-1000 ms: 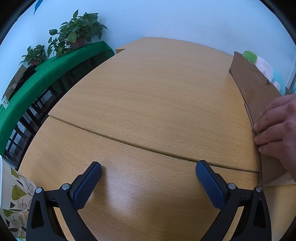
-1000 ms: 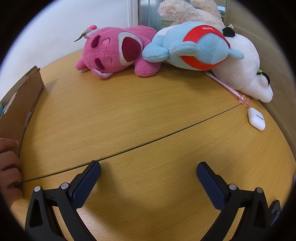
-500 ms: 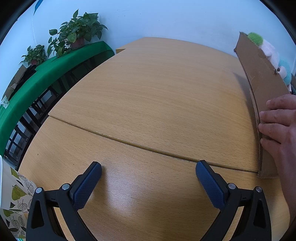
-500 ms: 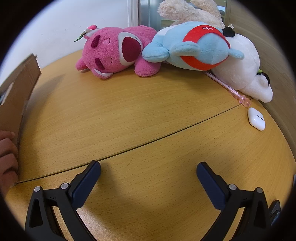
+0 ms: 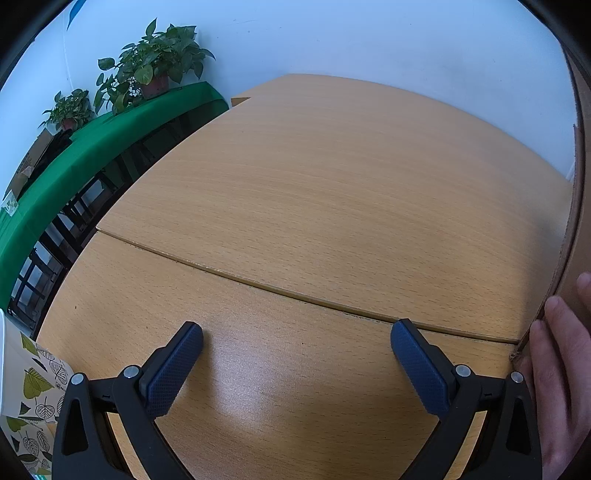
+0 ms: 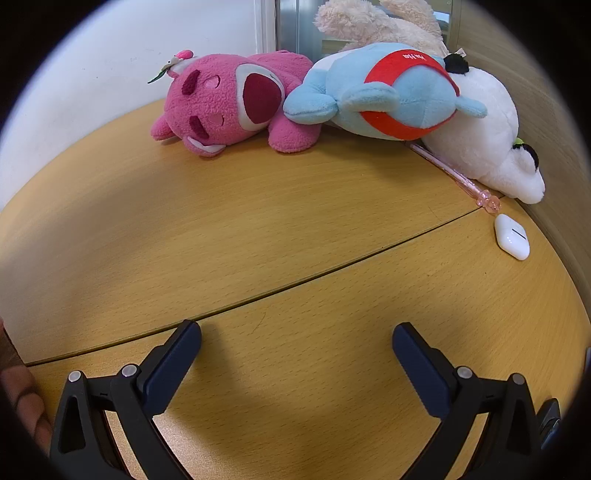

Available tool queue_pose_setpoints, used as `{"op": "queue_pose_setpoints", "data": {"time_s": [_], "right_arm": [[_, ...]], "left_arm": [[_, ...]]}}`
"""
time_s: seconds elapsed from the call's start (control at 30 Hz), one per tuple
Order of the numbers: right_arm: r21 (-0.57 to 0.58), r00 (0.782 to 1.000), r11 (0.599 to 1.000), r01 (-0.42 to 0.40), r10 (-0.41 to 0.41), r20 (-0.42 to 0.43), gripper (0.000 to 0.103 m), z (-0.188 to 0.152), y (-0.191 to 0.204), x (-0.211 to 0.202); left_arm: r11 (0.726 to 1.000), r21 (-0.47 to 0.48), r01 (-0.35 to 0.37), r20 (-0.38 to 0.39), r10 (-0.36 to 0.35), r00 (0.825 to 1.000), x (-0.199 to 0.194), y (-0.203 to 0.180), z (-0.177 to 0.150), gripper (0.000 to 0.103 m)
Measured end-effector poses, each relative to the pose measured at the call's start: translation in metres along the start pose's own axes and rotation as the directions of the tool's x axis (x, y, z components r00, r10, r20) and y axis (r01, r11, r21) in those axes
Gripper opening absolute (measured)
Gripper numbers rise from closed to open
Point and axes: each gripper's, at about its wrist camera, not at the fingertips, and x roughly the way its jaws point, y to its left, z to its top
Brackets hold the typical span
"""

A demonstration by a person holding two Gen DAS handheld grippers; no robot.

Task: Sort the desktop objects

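In the right wrist view a pink plush bear (image 6: 229,103), a blue and red plush (image 6: 391,92) and a white plush (image 6: 484,147) lie at the far edge of the wooden table (image 6: 258,229). A pink pen (image 6: 458,177) and a white earbud case (image 6: 511,236) lie at the right. My right gripper (image 6: 297,343) is open and empty above the table. In the left wrist view my left gripper (image 5: 297,341) is open and empty. A bare hand (image 5: 561,369) holds a cardboard box (image 5: 576,221) at the right edge.
A green-covered bench (image 5: 92,147) with potted plants (image 5: 155,70) stands to the left beyond the table. A leaf-patterned bag (image 5: 26,402) is at the lower left. A beige plush (image 6: 380,22) lies behind the others, by the wall.
The hand has swung the cardboard box up and to the right. It has left the right wrist view, and the plush behind it no longer shows in the left view. Both grippers stayed still.
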Motion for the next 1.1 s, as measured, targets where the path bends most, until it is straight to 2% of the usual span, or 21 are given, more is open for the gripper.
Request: {"op": "queue_pose_setpoints", "data": {"time_s": [1.1], "right_arm": [[-0.009,1.0,1.0,-0.006,0.006,0.002,0.103,-0.0004,0.0015,-0.0036]], "left_arm": [[1.0,-0.002,-0.002,0.002,0.002,1.0,0.0003,-0.0004,-0.0013,0.103]]}}
